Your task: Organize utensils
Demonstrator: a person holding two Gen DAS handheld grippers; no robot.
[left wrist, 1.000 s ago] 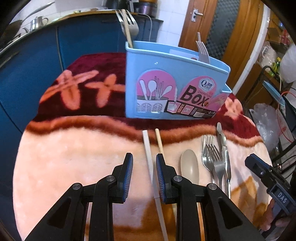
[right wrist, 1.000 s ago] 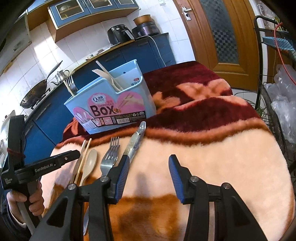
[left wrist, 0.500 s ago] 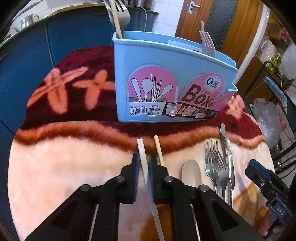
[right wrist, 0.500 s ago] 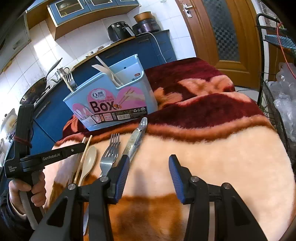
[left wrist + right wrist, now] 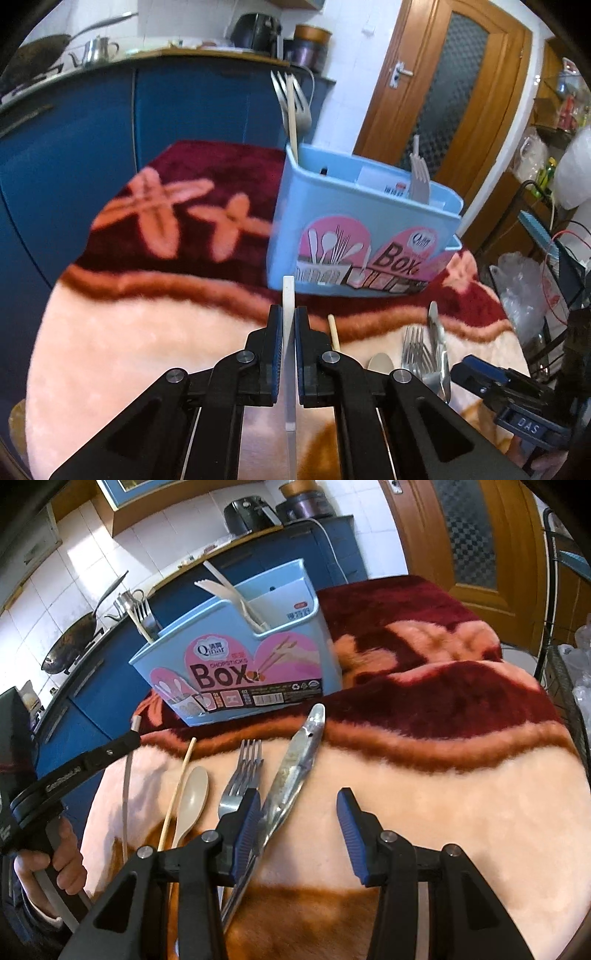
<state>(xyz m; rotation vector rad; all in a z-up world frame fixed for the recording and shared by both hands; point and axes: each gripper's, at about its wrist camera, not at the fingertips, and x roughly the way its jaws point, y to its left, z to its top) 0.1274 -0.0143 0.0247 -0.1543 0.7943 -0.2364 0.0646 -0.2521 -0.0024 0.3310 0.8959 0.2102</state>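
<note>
My left gripper [image 5: 289, 314] is shut on a white chopstick [image 5: 288, 295] and holds it lifted, tip toward the blue utensil box [image 5: 354, 236]. The box [image 5: 236, 664] holds forks and plastic cutlery. In the right wrist view the left gripper [image 5: 133, 735] shows at the left with the white chopstick [image 5: 127, 786] in it. On the blanket lie a wooden chopstick [image 5: 181, 782], a beige spoon [image 5: 192, 797], metal forks [image 5: 240, 779] and metal tongs [image 5: 295, 764]. My right gripper [image 5: 295, 819] is open and empty, its left finger beside the tongs.
The table is covered by a plush red and peach blanket [image 5: 443, 775]. Blue kitchen cabinets [image 5: 92, 129] stand behind it, with a wok and kettle on the counter. A wooden door [image 5: 454, 92] and a wire rack with bags [image 5: 535, 288] are at the right.
My left gripper closed on the white chopstick and lifted it off the blanket. The right gripper moved slightly forward over the tongs and stayed open.
</note>
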